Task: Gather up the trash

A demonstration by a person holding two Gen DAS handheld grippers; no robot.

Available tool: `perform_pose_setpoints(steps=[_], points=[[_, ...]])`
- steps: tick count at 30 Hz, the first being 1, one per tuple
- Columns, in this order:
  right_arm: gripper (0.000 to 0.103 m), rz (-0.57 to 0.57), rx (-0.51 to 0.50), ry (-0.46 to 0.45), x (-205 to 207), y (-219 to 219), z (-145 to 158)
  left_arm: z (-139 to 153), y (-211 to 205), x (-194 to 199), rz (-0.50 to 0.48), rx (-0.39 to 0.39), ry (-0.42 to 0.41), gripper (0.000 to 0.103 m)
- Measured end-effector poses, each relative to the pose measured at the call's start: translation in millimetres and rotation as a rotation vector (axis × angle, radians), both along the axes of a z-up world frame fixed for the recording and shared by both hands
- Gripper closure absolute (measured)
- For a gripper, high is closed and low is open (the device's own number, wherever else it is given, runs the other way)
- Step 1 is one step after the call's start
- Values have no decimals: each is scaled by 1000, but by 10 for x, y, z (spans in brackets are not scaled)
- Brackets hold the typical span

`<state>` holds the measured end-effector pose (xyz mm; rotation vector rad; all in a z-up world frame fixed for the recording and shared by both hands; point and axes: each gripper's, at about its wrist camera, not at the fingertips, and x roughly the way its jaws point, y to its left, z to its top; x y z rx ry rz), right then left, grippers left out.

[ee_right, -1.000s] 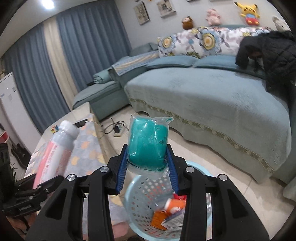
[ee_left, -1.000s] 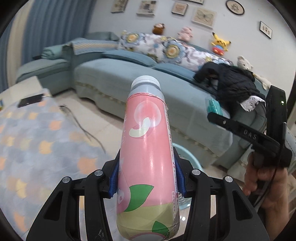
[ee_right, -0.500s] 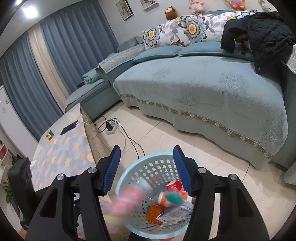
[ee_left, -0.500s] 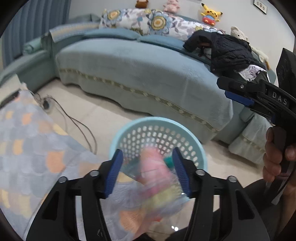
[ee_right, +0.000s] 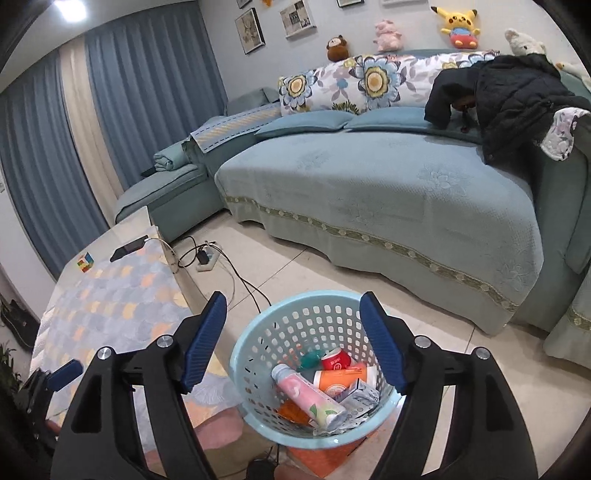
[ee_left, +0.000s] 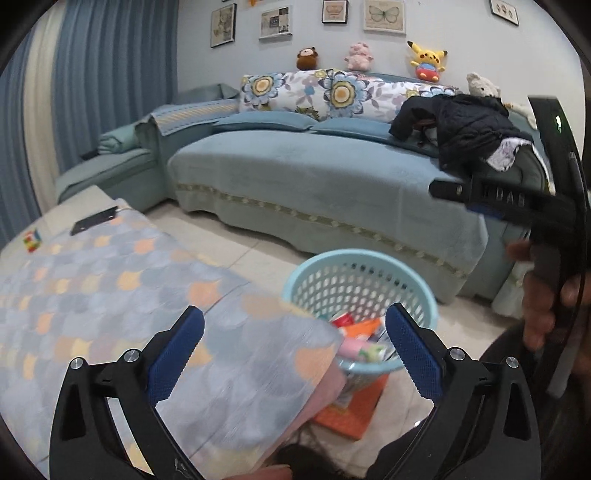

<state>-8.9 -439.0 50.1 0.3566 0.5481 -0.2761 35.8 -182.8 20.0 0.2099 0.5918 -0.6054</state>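
Left wrist view: the left gripper (ee_left: 293, 345) stood with jaws apart and empty, over the patterned tablecloth (ee_left: 110, 288) beside the light-blue basket (ee_left: 369, 258); right wrist view: the right gripper (ee_right: 293, 332) gaped empty above the basket (ee_right: 255, 354); the pink bottle (ee_right: 310, 397) lay inside among other trash.

ceiling light (ee_right: 70, 9) glare; fisheye edges warped; left view blurred.

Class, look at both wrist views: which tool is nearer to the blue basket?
Right. The right tool hangs open directly over the basket, which sits between its fingers. The left tool is open over the table's corner, with the basket beyond it.
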Motion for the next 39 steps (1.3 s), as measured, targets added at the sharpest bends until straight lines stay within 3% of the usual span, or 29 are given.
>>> perform_pose_setpoints(steps=[3,8,19,39], points=[[29,-46,-22,33,-50,79,-41,-4,167,-84,19,16,-17,8],[29,-30,-50,29,-86,260,-87,26,427,-131,63,-8,-22,8],[29,-56,-133,45,-141,510,-154,-8,551,-23,156,11,-1,8],[29,-29,-149,54,-81,553,-184,28,605,-26,174,4,-8,8]])
